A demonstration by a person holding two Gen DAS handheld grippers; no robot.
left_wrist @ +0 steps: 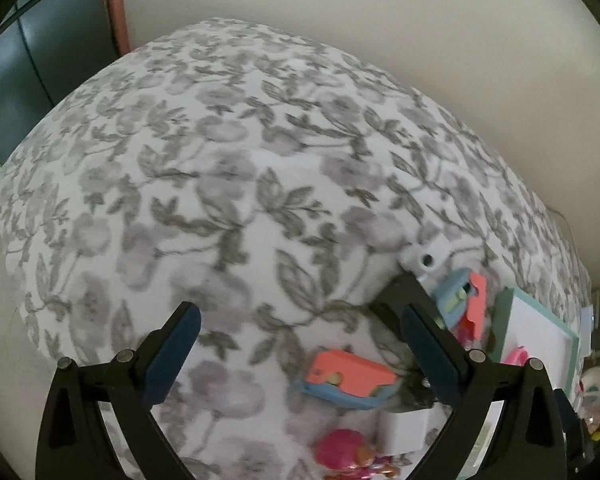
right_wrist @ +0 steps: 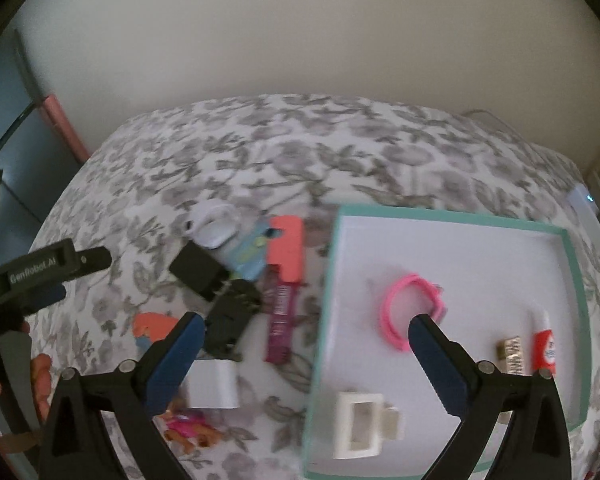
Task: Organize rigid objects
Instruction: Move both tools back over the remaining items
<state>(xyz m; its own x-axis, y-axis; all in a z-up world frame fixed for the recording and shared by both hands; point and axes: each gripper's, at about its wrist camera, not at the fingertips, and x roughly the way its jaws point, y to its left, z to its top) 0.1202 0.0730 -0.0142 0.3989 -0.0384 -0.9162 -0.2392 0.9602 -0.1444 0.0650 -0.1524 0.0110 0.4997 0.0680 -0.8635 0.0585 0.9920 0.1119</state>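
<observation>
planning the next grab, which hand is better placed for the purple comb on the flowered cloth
Right, likely. The open right gripper hangs just above the purple plastic comb, beside the teal-rimmed white tray. The open left gripper faces bare flowered cloth, with no comb visible.

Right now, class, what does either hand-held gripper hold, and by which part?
Nothing: the left hand-held gripper and the right hand-held gripper are both open and empty.

A soft matt floral cloth (right_wrist: 340, 148) carries a smooth matt cardboard tray (right_wrist: 452, 216), a rubbery pink bracelet (right_wrist: 396, 316), a coral plastic comb (right_wrist: 286, 248) and matt black plastic tongs (right_wrist: 304, 330).
</observation>
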